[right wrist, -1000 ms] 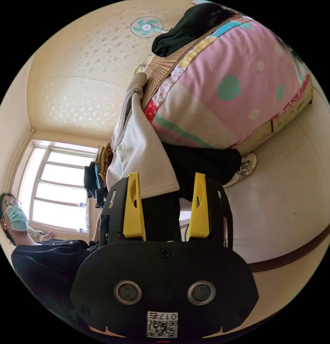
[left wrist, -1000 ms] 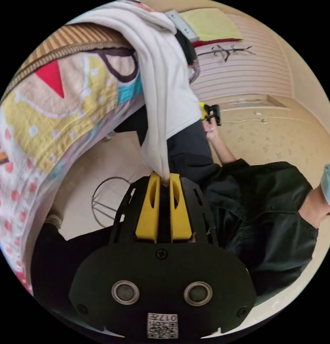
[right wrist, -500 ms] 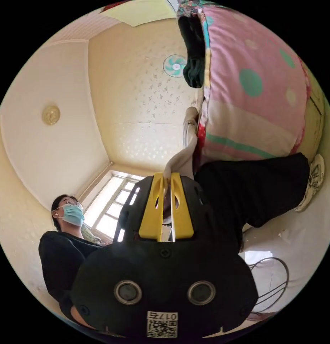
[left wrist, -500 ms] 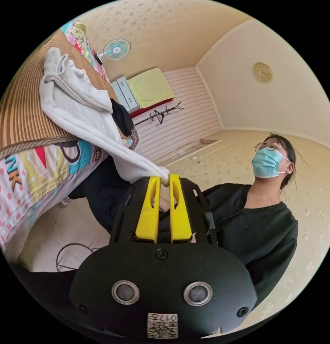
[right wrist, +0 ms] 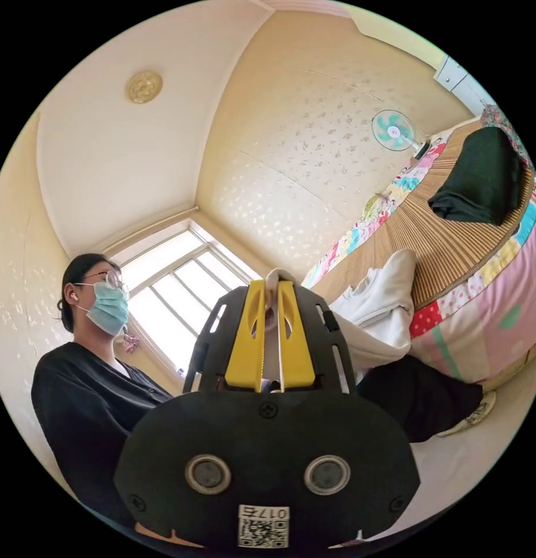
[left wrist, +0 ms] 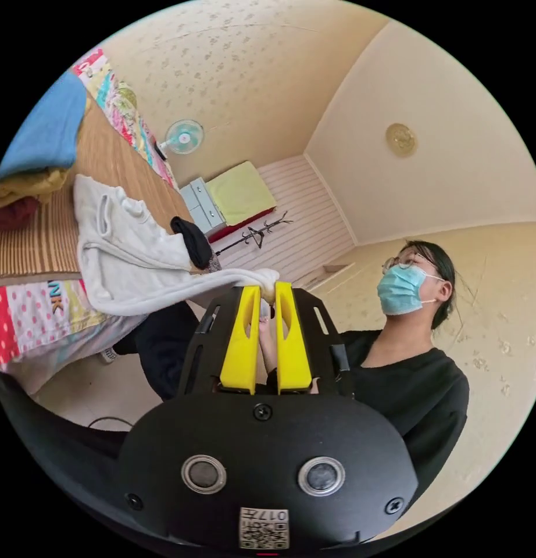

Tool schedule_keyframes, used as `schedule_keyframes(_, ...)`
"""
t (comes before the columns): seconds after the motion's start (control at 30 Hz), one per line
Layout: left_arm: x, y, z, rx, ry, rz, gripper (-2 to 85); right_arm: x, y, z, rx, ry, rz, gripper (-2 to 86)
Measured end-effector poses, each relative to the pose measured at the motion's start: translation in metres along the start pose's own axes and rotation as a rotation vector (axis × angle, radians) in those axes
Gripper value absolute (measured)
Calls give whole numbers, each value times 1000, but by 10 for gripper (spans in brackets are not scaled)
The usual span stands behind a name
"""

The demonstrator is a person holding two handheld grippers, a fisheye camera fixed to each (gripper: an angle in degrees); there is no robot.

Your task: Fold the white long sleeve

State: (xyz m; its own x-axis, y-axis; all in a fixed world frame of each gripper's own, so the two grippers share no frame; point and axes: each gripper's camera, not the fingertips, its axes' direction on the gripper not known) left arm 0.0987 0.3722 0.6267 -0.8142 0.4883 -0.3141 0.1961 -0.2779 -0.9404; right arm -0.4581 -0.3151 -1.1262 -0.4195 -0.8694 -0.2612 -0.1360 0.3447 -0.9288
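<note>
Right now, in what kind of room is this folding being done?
Most likely a bedroom: a bed with a woven straw mat and colourful patterned quilt, a teal standing fan, and a white drawer cabinet.

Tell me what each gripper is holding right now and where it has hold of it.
Both hold the white long sleeve: the left gripper and right gripper each pinch a bunched edge; which part, I can't tell.

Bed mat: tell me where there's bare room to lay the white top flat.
The mat is bare between the white top and the black garment, and along the quilt-edged wall side. The other end is crowded by stacked blue, yellow and red cloth. Both grippers pinch white fabric.
</note>
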Motion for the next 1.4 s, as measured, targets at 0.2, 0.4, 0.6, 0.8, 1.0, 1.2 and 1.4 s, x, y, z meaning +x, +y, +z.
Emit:
schedule_keyframes(0.2,-26,-41,18,156,-193,-62,50,29,-59,70,-43,188,35,33)
schedule_keyframes(0.4,-41,-147,74,245,-568,1,73,82,-155,200,-135,448,-21,62)
schedule_keyframes(0.6,-42,-148,127,286,-912,68,147,112,-159,274,-179,600,-24,159)
schedule_keyframes(0.8,-77,-123,173,133,-960,36,140,112,-116,300,-262,790,-81,139)
schedule_keyframes(1.0,-100,-157,210,59,-947,-20,134,120,-126,360,-414,980,-120,133)
schedule_keyframes(1.2,-115,-186,262,-31,-1158,27,122,147,-148,441,-695,1090,-155,120)
schedule_keyframes(1.4,-137,-169,273,5,-1192,-47,23,137,-131,454,-605,1107,-243,48)
